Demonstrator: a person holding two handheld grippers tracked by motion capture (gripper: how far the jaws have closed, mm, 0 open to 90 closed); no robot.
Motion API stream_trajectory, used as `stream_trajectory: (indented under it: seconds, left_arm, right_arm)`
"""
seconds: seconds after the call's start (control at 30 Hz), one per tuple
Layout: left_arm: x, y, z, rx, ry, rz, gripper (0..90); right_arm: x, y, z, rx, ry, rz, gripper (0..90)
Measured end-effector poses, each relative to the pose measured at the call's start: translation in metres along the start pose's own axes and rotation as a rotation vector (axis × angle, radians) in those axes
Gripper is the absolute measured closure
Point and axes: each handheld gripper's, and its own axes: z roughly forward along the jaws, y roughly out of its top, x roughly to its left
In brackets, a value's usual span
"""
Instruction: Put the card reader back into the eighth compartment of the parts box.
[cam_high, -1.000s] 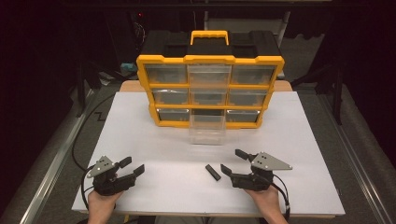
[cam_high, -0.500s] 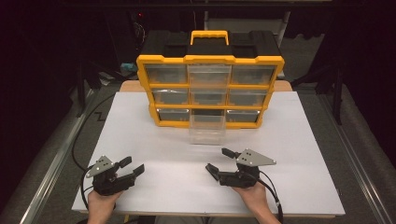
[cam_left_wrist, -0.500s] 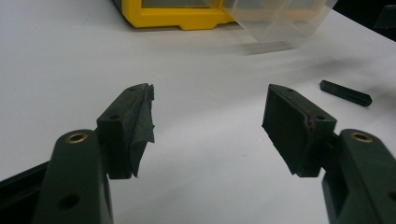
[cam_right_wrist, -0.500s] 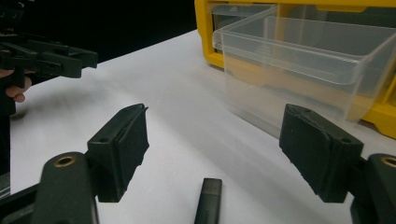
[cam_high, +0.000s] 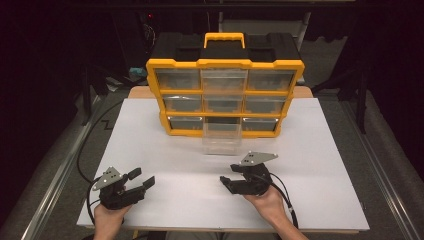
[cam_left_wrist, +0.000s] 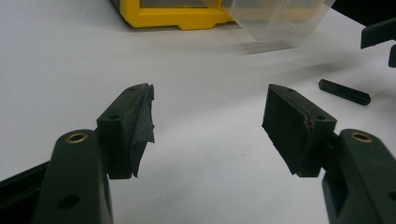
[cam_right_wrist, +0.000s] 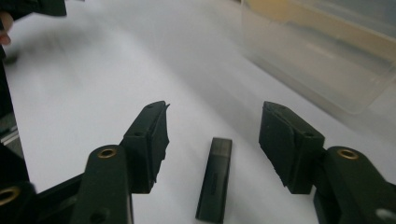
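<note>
A small black stick lies flat on the white table, between the jaws of my right gripper, which is open and not touching it. In the high view the right gripper sits at the front centre, pointing left, and covers the stick. My left gripper rests at the front left, open and empty. The left gripper view looks past its own open left gripper to the stick farther off at the right.
A yellow and black drawer organizer stands at the back of the table. Its clear bottom-middle drawer is pulled out toward me, just beyond the right gripper. Cables trail from both grippers.
My right gripper has moved left over the black stick, and its open jaws now straddle it. The left gripper has stayed still.
</note>
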Motion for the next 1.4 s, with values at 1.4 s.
stream_trajectory:
  seconds: [1.4]
  left_arm:
    - [0.001,0.001,0.000,-0.002,-0.005,0.002,33.8]
  right_arm:
    - [0.004,0.015,0.035,0.496,-0.036,-0.048,69.7]
